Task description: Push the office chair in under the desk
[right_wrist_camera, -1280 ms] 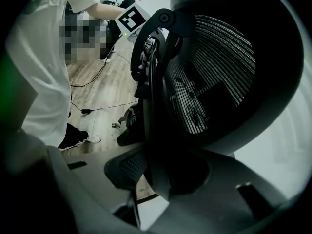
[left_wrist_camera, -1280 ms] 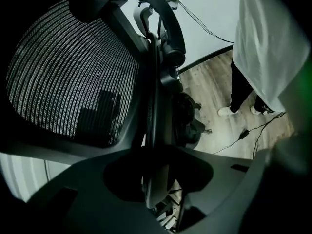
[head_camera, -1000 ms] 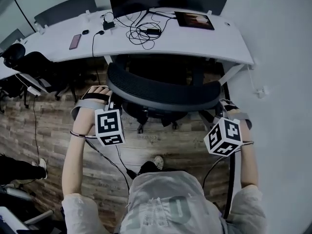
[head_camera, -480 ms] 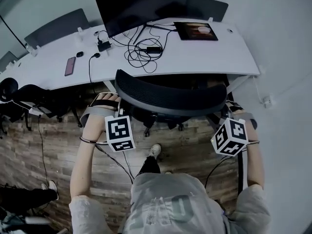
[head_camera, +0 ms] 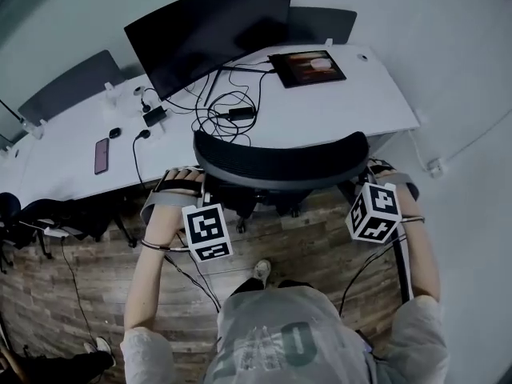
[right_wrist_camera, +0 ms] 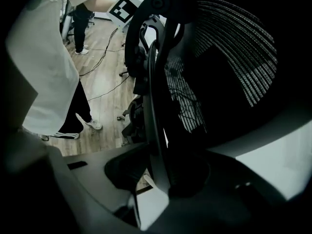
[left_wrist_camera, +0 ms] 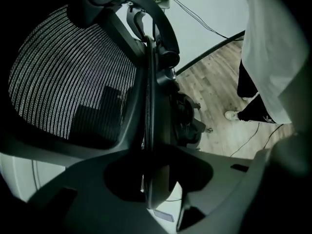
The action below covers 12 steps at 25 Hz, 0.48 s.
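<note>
L gripper [left_wrist_camera: 151, 156] pinches the left frame rail of the black mesh-back office chair [head_camera: 280, 160]. R gripper [right_wrist_camera: 161, 165] pinches the right rail of the same backrest. The rail sits between the jaws in both gripper views; pads prob. pressing it, but it's dark there. Chair faces the white curved tabletop [head_camera: 344, 102], backrest top just at its near edge, seat under it. Black flat monitor [head_camera: 212, 34] and cable tangle [head_camera: 228, 106] are toward the far edge. Wood-plank floor [head_camera: 308, 238] below.

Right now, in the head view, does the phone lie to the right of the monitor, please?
No, the phone lies on the desk left of the monitor, past the cables.
</note>
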Each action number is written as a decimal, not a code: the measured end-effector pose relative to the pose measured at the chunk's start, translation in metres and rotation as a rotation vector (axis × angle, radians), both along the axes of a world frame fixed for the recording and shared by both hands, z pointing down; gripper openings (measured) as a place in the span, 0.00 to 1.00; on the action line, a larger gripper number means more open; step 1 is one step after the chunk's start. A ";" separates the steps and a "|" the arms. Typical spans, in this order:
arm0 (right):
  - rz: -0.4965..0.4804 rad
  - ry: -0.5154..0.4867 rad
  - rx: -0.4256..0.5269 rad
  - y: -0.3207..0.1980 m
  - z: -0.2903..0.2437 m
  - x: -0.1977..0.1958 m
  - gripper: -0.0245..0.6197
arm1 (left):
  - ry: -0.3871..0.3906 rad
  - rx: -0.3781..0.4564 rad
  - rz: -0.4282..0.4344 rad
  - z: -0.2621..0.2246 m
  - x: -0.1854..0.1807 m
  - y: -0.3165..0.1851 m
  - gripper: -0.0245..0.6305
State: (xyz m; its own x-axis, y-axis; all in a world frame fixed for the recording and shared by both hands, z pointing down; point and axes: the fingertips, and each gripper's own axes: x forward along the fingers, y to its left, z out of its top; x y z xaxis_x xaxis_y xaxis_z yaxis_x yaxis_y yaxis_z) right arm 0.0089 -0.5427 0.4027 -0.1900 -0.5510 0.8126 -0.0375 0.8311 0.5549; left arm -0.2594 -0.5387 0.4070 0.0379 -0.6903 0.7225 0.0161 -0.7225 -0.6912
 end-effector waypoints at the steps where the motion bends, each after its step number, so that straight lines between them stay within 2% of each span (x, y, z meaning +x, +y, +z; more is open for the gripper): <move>1: 0.000 0.001 -0.001 -0.008 -0.001 -0.001 0.22 | 0.000 0.002 -0.002 -0.001 -0.001 -0.008 0.27; 4: 0.007 0.018 -0.003 -0.031 -0.002 0.000 0.22 | 0.006 -0.005 -0.001 -0.002 0.001 -0.026 0.27; 8: 0.024 0.092 0.018 -0.059 -0.001 0.022 0.23 | 0.089 -0.034 0.026 -0.005 0.026 -0.033 0.27; 12: 0.007 0.088 0.020 -0.085 -0.003 0.036 0.24 | 0.135 -0.055 0.008 -0.007 0.045 -0.039 0.26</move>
State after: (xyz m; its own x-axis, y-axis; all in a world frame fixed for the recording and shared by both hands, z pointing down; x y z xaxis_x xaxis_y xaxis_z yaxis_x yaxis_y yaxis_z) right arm 0.0452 -0.6272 0.3995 -0.1140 -0.5685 0.8148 0.0064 0.8197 0.5728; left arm -0.2149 -0.5773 0.3998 0.1430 -0.6488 0.7474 -0.0686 -0.7598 -0.6465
